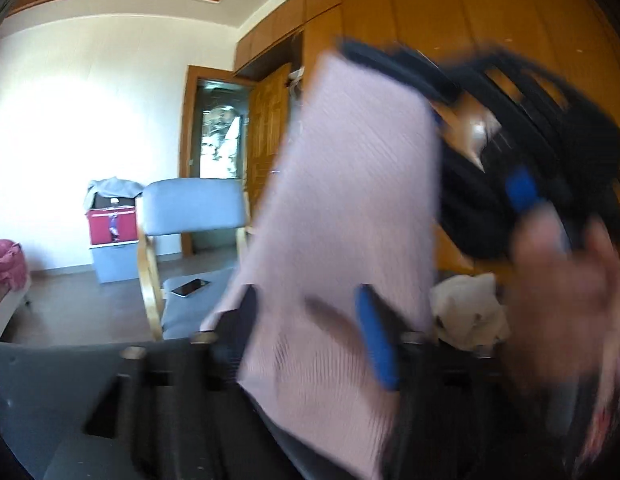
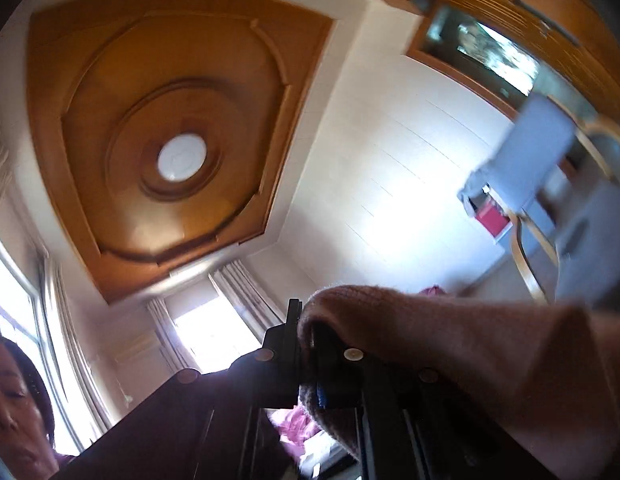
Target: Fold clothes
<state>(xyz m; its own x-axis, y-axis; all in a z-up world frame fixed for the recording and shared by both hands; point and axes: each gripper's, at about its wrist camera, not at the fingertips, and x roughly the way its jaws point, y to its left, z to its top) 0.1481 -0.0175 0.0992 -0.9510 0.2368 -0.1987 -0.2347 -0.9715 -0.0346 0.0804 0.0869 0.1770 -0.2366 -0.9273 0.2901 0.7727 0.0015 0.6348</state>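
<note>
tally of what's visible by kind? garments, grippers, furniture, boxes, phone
Garments: 4 (pink knit garment, cream cloth, grey garment, magenta cloth)
Grippers: 2 (left gripper, right gripper)
Chairs: 1 (grey chair)
Boxes: 2 (red box, grey box)
Phones: 1 (phone)
Total: 10

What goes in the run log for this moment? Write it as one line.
task: fold clothes | right gripper: shut on pink garment, held high | left gripper: open, garment hanging between its fingers

One pink knitted garment [image 1: 334, 216] aloft between two grippers; one grey chair [image 1: 194, 208]; one phone [image 1: 190, 287]; two stacked boxes [image 1: 112, 240]; one ceiling light [image 2: 182, 157].
</note>
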